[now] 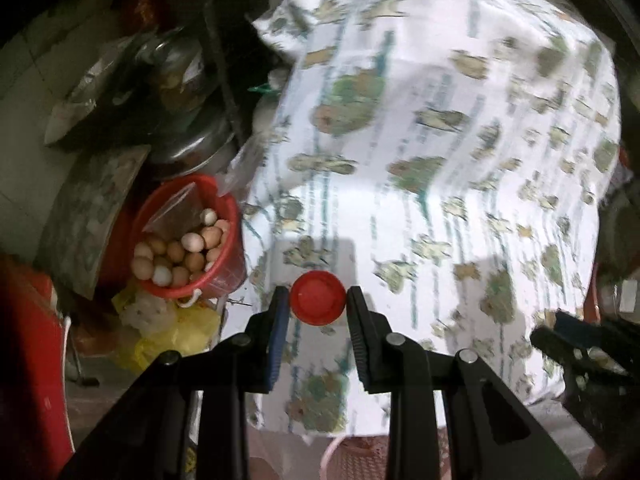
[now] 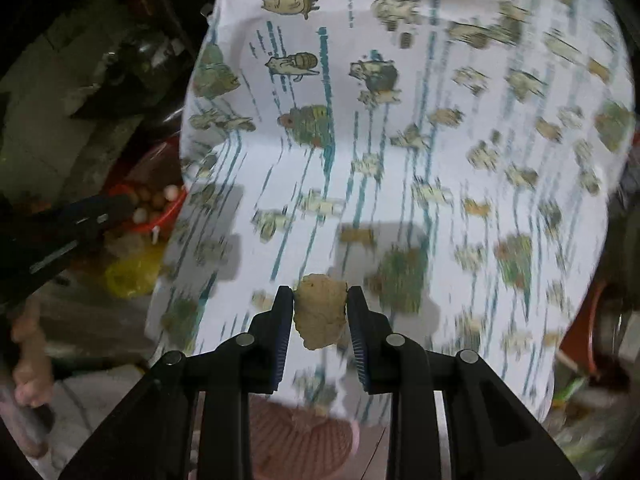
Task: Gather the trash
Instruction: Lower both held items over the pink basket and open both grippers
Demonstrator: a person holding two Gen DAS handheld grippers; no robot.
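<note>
White cloth (image 1: 460,140) printed with small animals and blue-green streaks is spread over the table and fills most of both wrist views; it is blurred in places, and its near edge is seen hanging down at the bottom of each view. A pinkish woven basket (image 2: 304,436) is partly seen under that hanging edge. To the left of the table, clutter is stacked in shadow: metal pots with lids (image 1: 188,92) are seen at the back, and a red bucket (image 1: 224,276) filled with eggs (image 1: 184,250) is set in front of them, just beside the cloth. Yellow plastic bags (image 1: 176,332) are bunched below the bucket.

The left gripper (image 1: 318,294) is pointed steeply down over the cloth, and a round red bottle cap (image 1: 317,298) is pinched between its fingertips, with both pads pressed against its rim. The cap is held above the cloth, near the table's left side. The right gripper (image 2: 320,294) is likewise pointed down over the cloth, its jaws drawn in to a narrow gap, and a tan crumpled scrap (image 2: 320,312) is clamped between its pads. What the scrap is made of cannot be told. In the right wrist view the left gripper is seen at the left edge as a dark shape in front of the bucket.
</note>
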